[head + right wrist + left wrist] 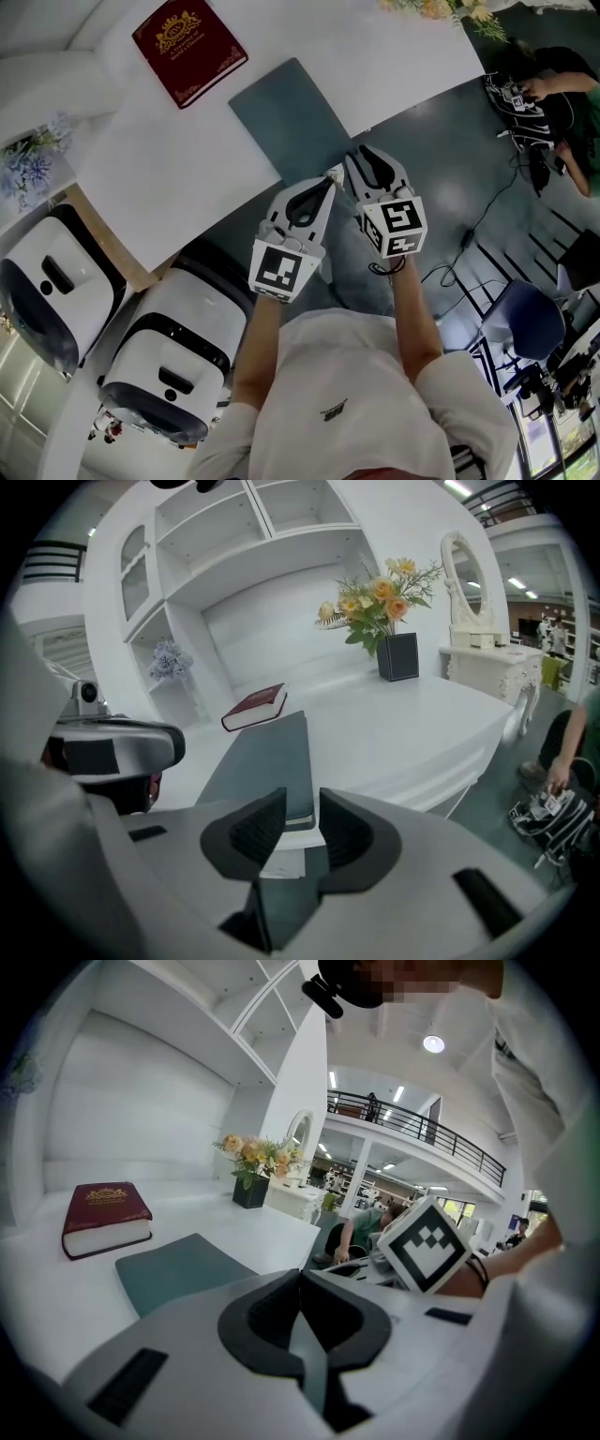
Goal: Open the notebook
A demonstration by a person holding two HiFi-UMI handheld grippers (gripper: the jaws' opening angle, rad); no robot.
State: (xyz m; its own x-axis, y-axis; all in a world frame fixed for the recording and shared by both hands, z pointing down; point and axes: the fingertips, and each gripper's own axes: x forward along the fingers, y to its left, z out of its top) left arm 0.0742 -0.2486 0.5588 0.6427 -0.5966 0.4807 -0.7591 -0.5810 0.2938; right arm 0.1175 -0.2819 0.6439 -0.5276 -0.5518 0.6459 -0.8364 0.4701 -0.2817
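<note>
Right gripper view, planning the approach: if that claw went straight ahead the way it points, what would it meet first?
Probably the near edge of the grey-green notebook, framed in the gap of the open right claw, lying at the white table's edge. Depth is unclear, so contact may be close.

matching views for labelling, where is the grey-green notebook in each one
Head view: notebook at top centre, at the table's edge.
Left gripper view: notebook at lower left, above the jaws.
Right gripper view: notebook at centre, stretching away beyond the jaws.
Shared landmark: red book, lying farther back on the table.
</note>
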